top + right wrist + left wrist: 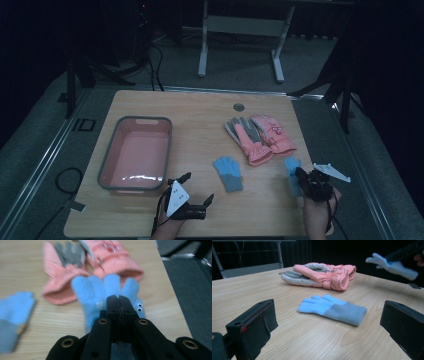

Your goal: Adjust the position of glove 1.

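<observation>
Wooden tabletop (200,115), pink plastic basin (113,145) left. Right tool (117,298) clamped on fuzzy light-blue knit glove (96,293), lifted off the tabletop's right side. Left tool (199,189) gaping, empty, near matching blue-grey glove (332,308). Risk: thin pinch on soft knit could slip mid-carry.

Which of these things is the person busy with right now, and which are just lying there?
Busy with:
- right gripper, shut on the held blue glove
- its match, the lying blue glove
- pink tub, probably where the gloves go

Just lying there:
- pink ski gloves
- left gripper, open and holding nothing
</observation>
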